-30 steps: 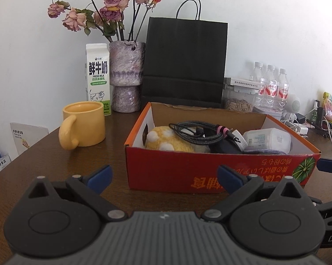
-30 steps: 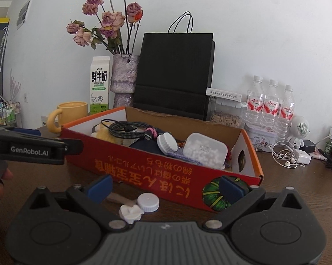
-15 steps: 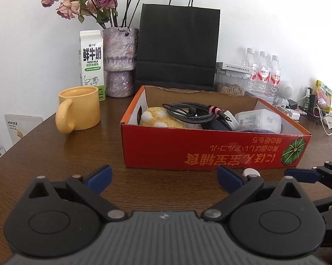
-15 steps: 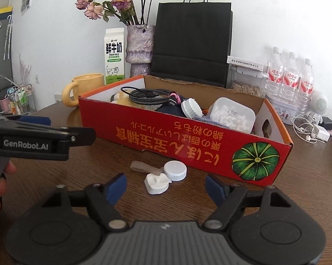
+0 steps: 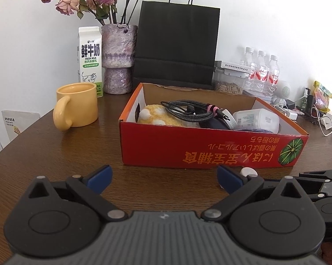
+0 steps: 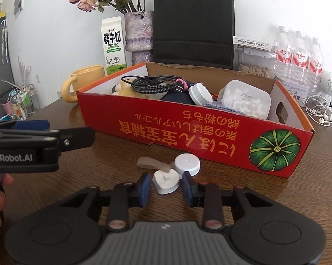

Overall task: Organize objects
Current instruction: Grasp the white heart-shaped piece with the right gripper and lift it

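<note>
A small white heart-shaped piece (image 6: 166,182) lies on the brown table in front of the red cardboard box (image 6: 188,132). A white round cap (image 6: 187,164) and a tan strap (image 6: 152,164) touch it. My right gripper (image 6: 166,184) is low over the table with its jaws closing. The white piece sits between the blue pads, with a thin gap on each side. My left gripper (image 5: 163,175) is wide open with nothing between its fingers, hovering before the box's (image 5: 188,148) front wall. The box holds a braided cable (image 5: 188,110), a yellow plush (image 5: 154,116) and a clear tub (image 6: 245,101).
A yellow mug (image 5: 77,106), a milk carton (image 5: 89,59), a vase of dried roses (image 5: 119,57) and a black paper bag (image 5: 177,44) stand behind the box. Water bottles (image 6: 298,55) and tangled earphones (image 6: 318,110) crowd the right. A hand grips the left tool's handle.
The right gripper's jaws went from wide apart to narrow around the white heart-shaped piece while it moved forward and down. The left gripper stayed in place.
</note>
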Tool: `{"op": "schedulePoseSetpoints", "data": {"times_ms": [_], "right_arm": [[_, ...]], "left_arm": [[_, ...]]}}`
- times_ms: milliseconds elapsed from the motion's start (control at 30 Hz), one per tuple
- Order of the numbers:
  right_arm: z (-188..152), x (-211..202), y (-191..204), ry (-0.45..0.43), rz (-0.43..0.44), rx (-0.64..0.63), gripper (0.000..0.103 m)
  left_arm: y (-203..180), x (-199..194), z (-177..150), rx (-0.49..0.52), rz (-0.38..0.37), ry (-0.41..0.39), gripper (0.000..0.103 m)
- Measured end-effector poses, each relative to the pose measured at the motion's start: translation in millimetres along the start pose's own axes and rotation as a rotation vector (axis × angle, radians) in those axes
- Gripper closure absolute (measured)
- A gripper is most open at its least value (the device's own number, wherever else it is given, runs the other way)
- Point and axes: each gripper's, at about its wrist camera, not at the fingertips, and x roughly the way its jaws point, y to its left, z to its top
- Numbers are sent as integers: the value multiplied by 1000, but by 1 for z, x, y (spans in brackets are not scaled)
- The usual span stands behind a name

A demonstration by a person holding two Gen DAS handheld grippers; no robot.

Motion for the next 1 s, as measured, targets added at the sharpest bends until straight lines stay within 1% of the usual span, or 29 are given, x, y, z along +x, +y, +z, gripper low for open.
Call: {"op": "schedulePoseSetpoints", "data": {"times_ms": [733,1000], "right_arm": [[0,-9,0,-53,-1,-8,79],[0,-11,0,-69,-3,-6,79]], "left_arm": [[1,1,0,-1,0,2,0],[0,5,-2,4,0,19,0]]}}
